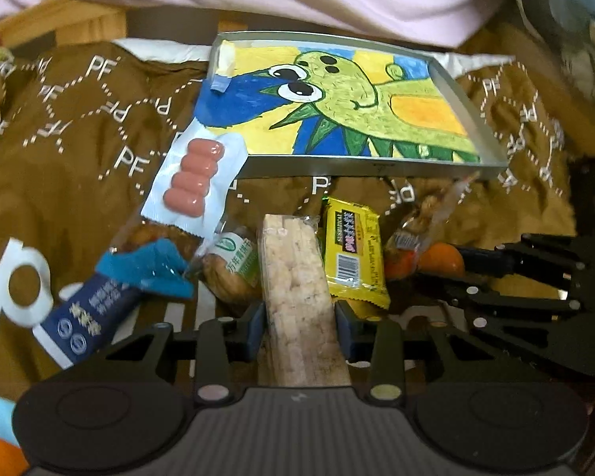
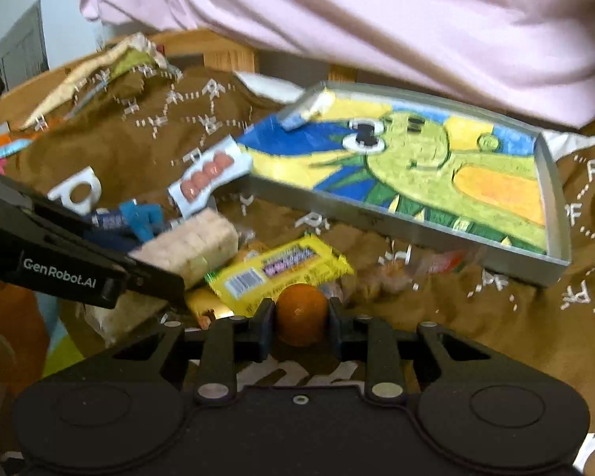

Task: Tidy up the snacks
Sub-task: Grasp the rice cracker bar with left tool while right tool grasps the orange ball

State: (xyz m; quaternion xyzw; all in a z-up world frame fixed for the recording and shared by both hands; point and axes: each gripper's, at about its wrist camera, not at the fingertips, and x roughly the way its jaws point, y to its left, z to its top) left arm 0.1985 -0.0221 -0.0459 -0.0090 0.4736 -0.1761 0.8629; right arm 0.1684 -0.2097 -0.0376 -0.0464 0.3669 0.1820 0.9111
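On the brown cloth near the tray, my left gripper clamps the rice-cracker pack while my right gripper grips the orange.

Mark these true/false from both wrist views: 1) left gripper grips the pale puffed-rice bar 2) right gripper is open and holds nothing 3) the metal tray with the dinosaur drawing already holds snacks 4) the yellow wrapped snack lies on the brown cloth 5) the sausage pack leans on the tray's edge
1) True. The left gripper is shut on the pale puffed-rice bar.
2) False. The right gripper is shut on a small orange fruit.
3) False. The metal tray with the dinosaur drawing holds no snacks.
4) True. The yellow wrapped snack lies on the brown cloth, outside the tray.
5) True. The sausage pack leans on its near left corner.
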